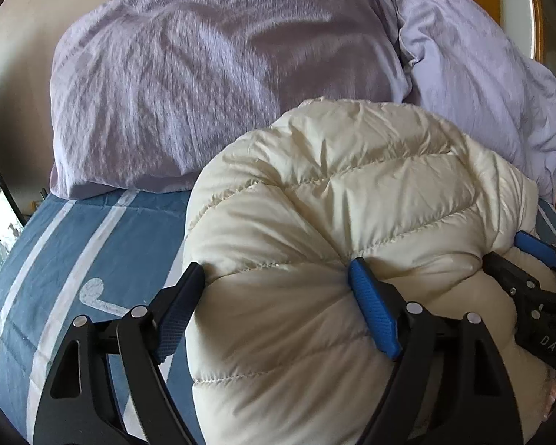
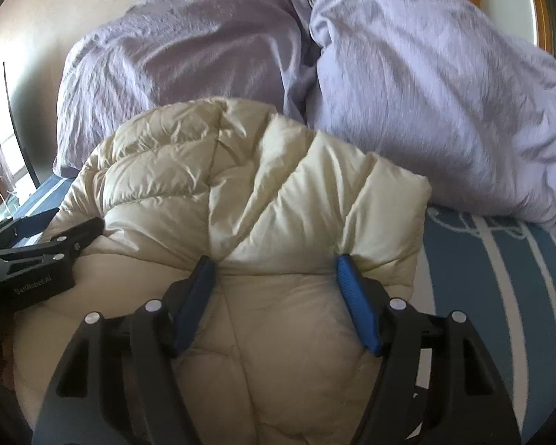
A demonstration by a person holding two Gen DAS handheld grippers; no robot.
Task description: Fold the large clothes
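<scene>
Both the left gripper (image 1: 276, 289) and the right gripper (image 2: 274, 280), the left one marked "GenRobot.AI", have fingers clenched on the cream puffer jacket (image 1: 333, 200) atop the bed (image 1: 92, 244).

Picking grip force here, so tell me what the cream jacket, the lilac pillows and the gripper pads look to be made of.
Puffer jacket: thin, smooth shell, likely nylon or polyester, faint sheen, stitched channels puffed with filling.
Pillows: matte woven cases, probably cotton, finely creased all over.
Gripper pads: blue, ribbed, look like rubber or moulded plastic; cannot tell which. The left gripper and the right gripper both straddle bulging jacket folds.
</scene>
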